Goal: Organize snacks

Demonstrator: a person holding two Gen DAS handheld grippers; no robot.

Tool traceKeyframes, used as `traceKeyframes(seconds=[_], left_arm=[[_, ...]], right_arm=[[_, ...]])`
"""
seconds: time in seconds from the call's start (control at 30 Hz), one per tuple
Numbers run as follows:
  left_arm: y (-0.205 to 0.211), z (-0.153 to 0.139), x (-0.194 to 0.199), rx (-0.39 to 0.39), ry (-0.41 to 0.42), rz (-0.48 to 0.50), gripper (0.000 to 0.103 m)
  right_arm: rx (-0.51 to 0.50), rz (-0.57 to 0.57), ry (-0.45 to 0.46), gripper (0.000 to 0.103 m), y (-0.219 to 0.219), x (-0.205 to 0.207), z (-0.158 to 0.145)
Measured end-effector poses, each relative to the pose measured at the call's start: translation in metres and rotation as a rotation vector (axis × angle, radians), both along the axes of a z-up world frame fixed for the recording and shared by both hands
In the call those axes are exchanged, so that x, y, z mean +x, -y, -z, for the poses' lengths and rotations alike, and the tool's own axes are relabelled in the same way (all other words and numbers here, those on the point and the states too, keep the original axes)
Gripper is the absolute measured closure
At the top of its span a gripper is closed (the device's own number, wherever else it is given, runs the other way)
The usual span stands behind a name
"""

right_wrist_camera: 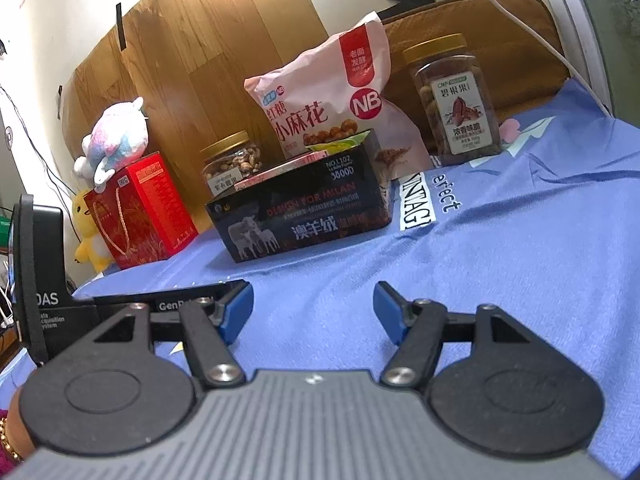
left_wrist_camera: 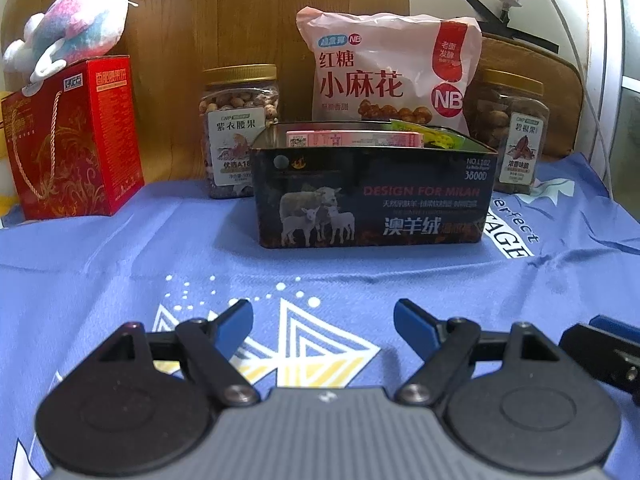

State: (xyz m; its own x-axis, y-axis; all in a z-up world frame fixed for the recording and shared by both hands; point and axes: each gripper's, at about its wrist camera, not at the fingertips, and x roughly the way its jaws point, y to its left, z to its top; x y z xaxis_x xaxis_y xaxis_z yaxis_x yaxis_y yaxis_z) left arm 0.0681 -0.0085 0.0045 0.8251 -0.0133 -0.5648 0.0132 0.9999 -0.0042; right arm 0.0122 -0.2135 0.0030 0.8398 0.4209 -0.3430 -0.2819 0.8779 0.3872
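Observation:
A black open tin box (left_wrist_camera: 372,200) with sheep printed on it stands on the blue cloth and holds a pink packet (left_wrist_camera: 354,139) and a green packet (left_wrist_camera: 440,138). It also shows in the right wrist view (right_wrist_camera: 304,208). Behind it a pink snack bag (left_wrist_camera: 390,68) leans upright, with a nut jar (left_wrist_camera: 239,128) on its left and a pecan jar (left_wrist_camera: 516,132) on its right. A red gift box (left_wrist_camera: 76,136) stands at far left. My left gripper (left_wrist_camera: 323,322) is open and empty, well in front of the tin. My right gripper (right_wrist_camera: 313,310) is open and empty too.
A plush toy (left_wrist_camera: 76,24) lies on the red box. A yellow plush (right_wrist_camera: 90,232) sits beside the box. A wood panel (left_wrist_camera: 248,12) backs the table. A white cable (right_wrist_camera: 520,24) hangs at right. The left gripper's body (right_wrist_camera: 44,276) sits at the left of the right wrist view.

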Motion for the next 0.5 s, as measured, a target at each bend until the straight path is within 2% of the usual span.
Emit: traceKeyframes(seconds=[0.5], left_arm=[[0.0013,-0.0018,-0.0035,0.009,0.024,0.024,0.02]], right_arm=[[0.003,0.01,0.012,0.031,-0.0005,-0.0024,-0.0026]])
